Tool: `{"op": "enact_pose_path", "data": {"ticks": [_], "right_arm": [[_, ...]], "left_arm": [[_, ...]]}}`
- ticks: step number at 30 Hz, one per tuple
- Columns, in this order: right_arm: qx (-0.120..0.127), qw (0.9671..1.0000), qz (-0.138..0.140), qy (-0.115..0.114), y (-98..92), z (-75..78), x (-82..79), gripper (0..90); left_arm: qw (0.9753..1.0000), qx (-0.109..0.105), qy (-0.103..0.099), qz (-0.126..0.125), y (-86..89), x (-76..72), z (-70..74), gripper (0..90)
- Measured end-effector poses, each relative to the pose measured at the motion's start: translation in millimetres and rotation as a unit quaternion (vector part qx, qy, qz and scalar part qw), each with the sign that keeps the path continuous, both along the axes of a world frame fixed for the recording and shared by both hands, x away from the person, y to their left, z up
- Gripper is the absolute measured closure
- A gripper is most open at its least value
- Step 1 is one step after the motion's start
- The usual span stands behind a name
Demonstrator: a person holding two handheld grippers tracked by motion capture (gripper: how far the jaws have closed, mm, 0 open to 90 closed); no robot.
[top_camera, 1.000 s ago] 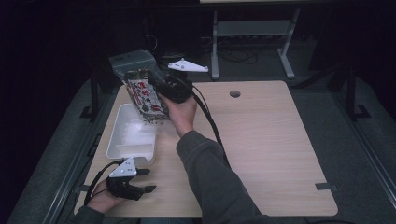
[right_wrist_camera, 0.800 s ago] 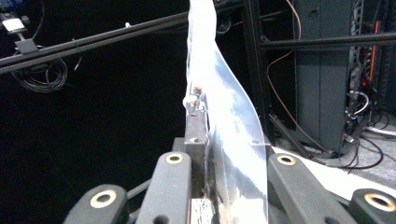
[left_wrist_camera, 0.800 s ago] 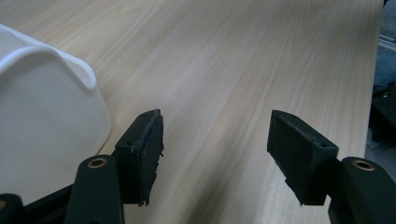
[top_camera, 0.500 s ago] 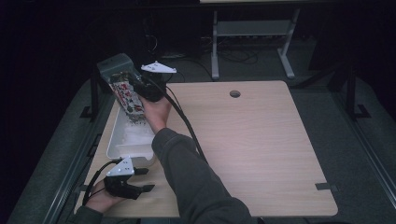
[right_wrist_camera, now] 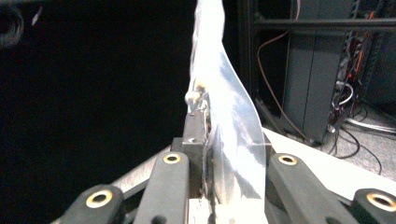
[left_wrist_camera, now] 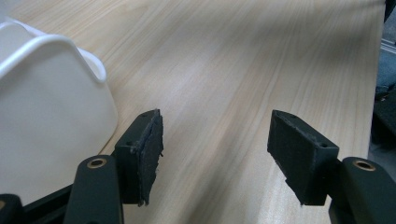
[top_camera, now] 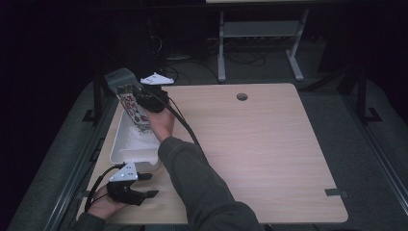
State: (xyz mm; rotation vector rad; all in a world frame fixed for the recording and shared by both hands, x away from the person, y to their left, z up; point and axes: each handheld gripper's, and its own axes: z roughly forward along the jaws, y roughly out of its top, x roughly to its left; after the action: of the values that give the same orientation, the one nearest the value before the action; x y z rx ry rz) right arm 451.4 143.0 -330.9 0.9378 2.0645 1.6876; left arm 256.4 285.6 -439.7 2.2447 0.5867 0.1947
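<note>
Nearest the person, the left gripper (top_camera: 144, 185) rests low on the wooden table (top_camera: 269, 154) at its near left corner, jaws spread wide with nothing between them; in the left gripper view the bare wood grain shows through the gap and the rounded corner of the white tub (left_wrist_camera: 51, 107) sits just beside the left jaw. Beyond it, the tub (top_camera: 126, 155) lies along the table's left edge, with what looks like a pale powder or crumb heap inside. Farther back, the right gripper (top_camera: 144, 98) is raised over the tub's far end, clamped on a printed foil bag (top_camera: 132, 108) that hangs tilted, its lower end dipping toward the tub; the right gripper view shows the jaws pinched tight on the bag's shiny film (right_wrist_camera: 224, 140). The pour looks under way, and the risks are plain: the slick film could slip from so narrow a pinch and drop the bag, or the tilt could send contents over the tub's rim onto the table or floor. The tub is unheld, so a knock could shift it.
</note>
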Motion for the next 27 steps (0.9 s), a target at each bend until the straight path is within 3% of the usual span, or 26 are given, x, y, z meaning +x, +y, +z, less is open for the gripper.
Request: {"op": "enact_pose_path", "data": {"ticks": [4, 5, 8, 11, 12, 13, 14, 15, 18, 23, 27], "right_arm": [[-0.037, 0.9991, 0.019, 0.01, -5.8, 7.5, -3.3, 72.8], [-0.06, 0.9977, 0.027, 0.019, -7.9, 12.2, -3.5, 71.2], [-0.082, 0.9956, 0.034, 0.031, -9.2, 16.3, -2.4, 70.6], [-0.114, 0.9915, 0.037, 0.05, -8.7, 23.2, 0.7, 69.9], [-0.138, 0.9874, 0.043, 0.065, -6.1, 26.0, 3.4, 69.5], [-0.138, 0.9874, 0.043, 0.065, -6.1, 26.0, 3.4, 69.5], [-0.152, 0.9841, 0.049, 0.079, -4.1, 28.4, 6.0, 69.5], [-0.152, 0.9841, 0.049, 0.079, -4.1, 28.4, 6.0, 69.5], [-0.17, 0.9767, 0.063, 0.115, -0.1, 27.5, 11.5, 73.1], [-0.153, 0.9793, 0.061, 0.117, -0.3, 25.7, 8.4, 74.9], [-0.116, 0.9858, 0.046, 0.112, -3.0, 22.0, -0.4, 75.4]], "left_arm": [[1.0, -0.002, 0.001, 0.002, 1.0, 0.0, 0.3, 35.0], [1.0, -0.002, 0.0, 0.003, 1.2, -0.2, 0.5, 35.0], [1.0, -0.003, 0.0, 0.004, 1.3, 0.0, 0.6, 34.8], [1.0, -0.006, 0.0, 0.005, 1.6, 0.2, 0.7, 34.7], [1.0, -0.006, 0.001, 0.005, 1.9, 0.3, 0.8, 34.7], [1.0, -0.007, 0.001, 0.006, 2.2, 0.5, 0.6, 34.7], [1.0, -0.007, 0.001, 0.006, 2.4, 0.6, 0.6, 34.7], [1.0, -0.007, 0.001, 0.006, 2.6, 0.7, 0.6, 34.7], [1.0, -0.007, 0.0, 0.005, 2.8, 0.7, 0.9, 34.6], [0.9999, -0.01, 0.001, 0.006, 2.7, 0.6, 0.8, 34.6], [0.9999, -0.009, 0.001, 0.005, 2.2, 0.4, 0.7, 34.6]]}}
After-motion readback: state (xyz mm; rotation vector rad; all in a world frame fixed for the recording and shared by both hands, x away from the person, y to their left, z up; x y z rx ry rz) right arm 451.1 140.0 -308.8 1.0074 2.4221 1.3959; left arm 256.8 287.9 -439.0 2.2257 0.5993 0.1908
